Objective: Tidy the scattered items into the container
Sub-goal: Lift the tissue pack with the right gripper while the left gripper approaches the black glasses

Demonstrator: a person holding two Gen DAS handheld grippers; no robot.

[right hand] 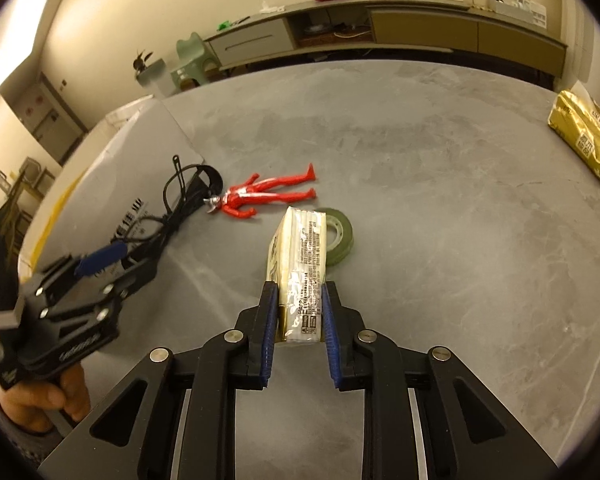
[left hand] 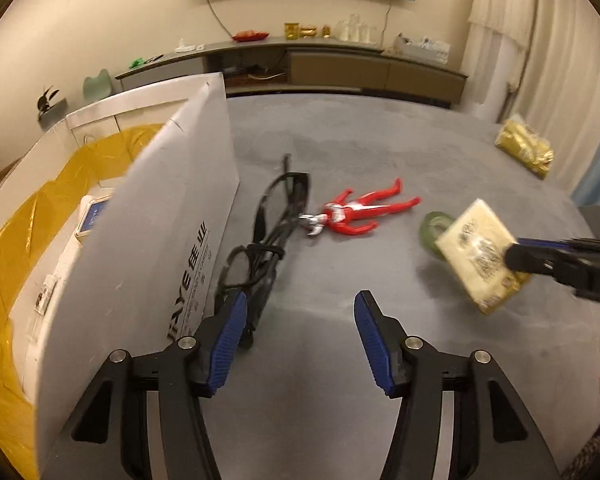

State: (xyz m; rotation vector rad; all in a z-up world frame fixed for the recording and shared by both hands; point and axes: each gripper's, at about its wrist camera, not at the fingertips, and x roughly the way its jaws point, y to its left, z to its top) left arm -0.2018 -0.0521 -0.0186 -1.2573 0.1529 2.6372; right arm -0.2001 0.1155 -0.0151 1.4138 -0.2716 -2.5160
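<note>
Tissue pack (left hand: 480, 254), soft crinkly plastic, hangs in your right gripper (left hand: 518, 260) above the table (left hand: 380, 140), lifted for the box (left hand: 140, 216) (yellow-lined) at left; left gripper (left hand: 300, 332) is spread, empty. Right wrist: jaws pinch the pack's end, w/ tape roll (right hand: 340, 236), red figure (right hand: 268, 194) & black cable (right hand: 180, 200) not yet picked up.

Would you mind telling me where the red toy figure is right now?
The red toy figure lies flat on the grey table, mid-left in the right wrist view, between the black cable bundle and the green tape roll.
</note>
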